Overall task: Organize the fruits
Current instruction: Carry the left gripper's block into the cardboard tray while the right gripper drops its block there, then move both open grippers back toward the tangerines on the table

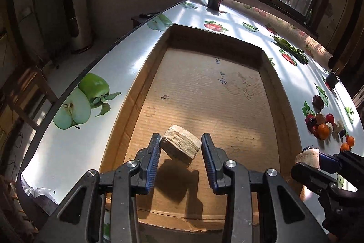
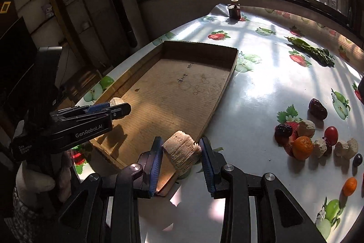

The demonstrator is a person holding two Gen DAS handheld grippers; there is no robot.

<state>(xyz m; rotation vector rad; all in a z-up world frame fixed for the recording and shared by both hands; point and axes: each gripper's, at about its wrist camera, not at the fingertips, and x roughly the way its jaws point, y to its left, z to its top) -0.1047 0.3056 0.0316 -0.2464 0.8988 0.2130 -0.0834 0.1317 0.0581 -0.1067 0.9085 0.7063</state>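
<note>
My left gripper (image 1: 180, 147) is shut on a pale tan chunk (image 1: 180, 144) and holds it above the near end of the shallow cardboard tray (image 1: 145, 74). My right gripper (image 2: 181, 153) is shut on a similar tan chunk (image 2: 182, 153) over the tray's near right edge (image 2: 213, 115). The left gripper also shows in the right wrist view (image 2: 115, 104), the right gripper in the left wrist view (image 1: 307, 157). A pile of fruit lies on the tablecloth to the right: an orange (image 2: 302, 147), a red tomato (image 2: 331, 131), dark dates (image 2: 317, 108) and several tan chunks (image 2: 306, 128).
The table (image 2: 250, 92) has a glossy fruit-print cloth. A green vegetable (image 2: 311, 50) lies far right. A dark jar (image 2: 234, 9) stands at the far edge. A small orange (image 2: 350, 186) and a dark grape (image 2: 357, 159) lie at the right. The table's left edge drops off beside the tray.
</note>
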